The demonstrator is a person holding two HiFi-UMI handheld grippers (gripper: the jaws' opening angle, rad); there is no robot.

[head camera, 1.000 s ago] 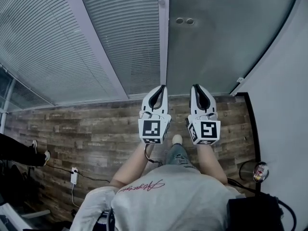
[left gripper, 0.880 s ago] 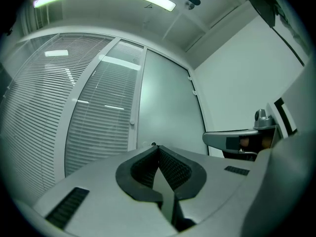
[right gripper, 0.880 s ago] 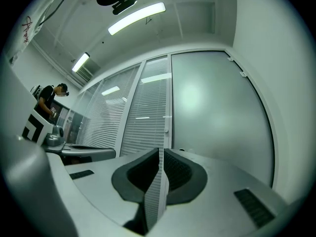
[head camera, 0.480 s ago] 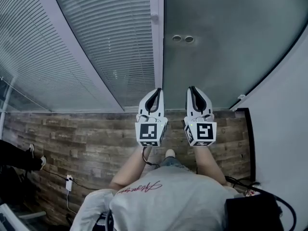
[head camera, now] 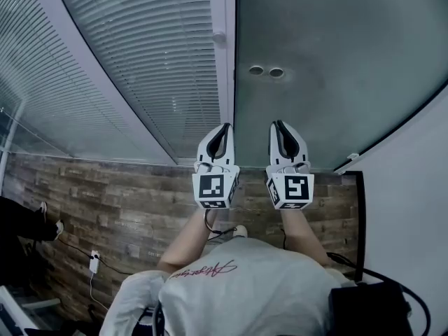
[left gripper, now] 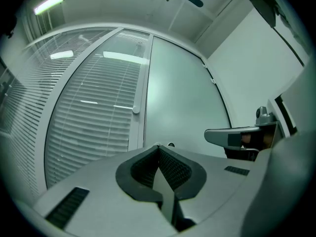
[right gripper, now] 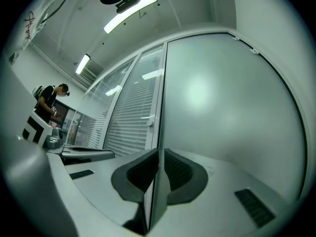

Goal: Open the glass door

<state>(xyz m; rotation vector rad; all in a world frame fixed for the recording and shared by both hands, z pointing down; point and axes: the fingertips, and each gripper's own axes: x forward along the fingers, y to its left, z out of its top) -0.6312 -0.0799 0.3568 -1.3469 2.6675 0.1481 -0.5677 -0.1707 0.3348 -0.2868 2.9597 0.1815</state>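
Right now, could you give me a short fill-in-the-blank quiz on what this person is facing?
The left claw and right claw are both ___, holding nothing.
Left of the glass door hang slatted ___.
The floor has ___ planks.
Missing words: shut; blinds; wooden.

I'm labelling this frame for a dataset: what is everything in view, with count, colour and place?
glass door: one, frosted grey-green, ahead on the right
round fittings: two, grey, on the door near its left edge
frame post: one, white, left of the door
blinds: pale grey, behind the glass panels on the left
floor: brown wood pattern
wall: white, right
plug adapter: one, white, on the floor at lower left
bystander's leg: dark, left edge
bag: one, black, lower right
shirt: grey, on the person
left gripper: white, shut, empty
right gripper: white, shut, empty
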